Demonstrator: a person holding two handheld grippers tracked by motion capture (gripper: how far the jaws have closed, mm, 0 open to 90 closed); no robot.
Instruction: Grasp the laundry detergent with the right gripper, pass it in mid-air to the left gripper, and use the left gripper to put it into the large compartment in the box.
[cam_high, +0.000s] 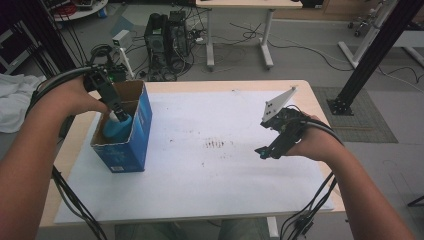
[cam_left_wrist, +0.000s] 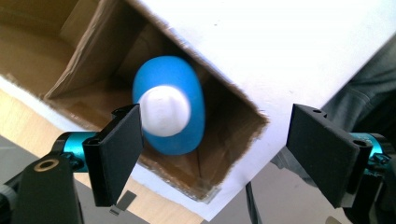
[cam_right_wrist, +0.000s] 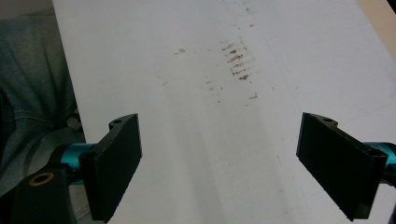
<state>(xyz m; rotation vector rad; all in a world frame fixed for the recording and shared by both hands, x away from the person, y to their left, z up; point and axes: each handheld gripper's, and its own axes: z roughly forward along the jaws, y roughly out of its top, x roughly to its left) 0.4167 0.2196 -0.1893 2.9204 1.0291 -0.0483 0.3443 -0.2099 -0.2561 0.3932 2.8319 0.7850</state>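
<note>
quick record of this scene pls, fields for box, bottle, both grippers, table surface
box: blue cardboard box, open top, upright at the table's left
bottle: blue bottle with white cap, inside the box
left gripper: above the box opening, jaws wide apart, holding nothing
right gripper: over the sheet, jaws wide apart, holding nothing
table surface: white sheet with dark smudges near the middle

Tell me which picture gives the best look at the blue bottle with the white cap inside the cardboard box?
The left gripper view: it looks straight down on the blue bottle with the white cap, sharp and large. The high view shows it small, partly behind the left gripper. The right gripper view faces the white table sheet.
</note>
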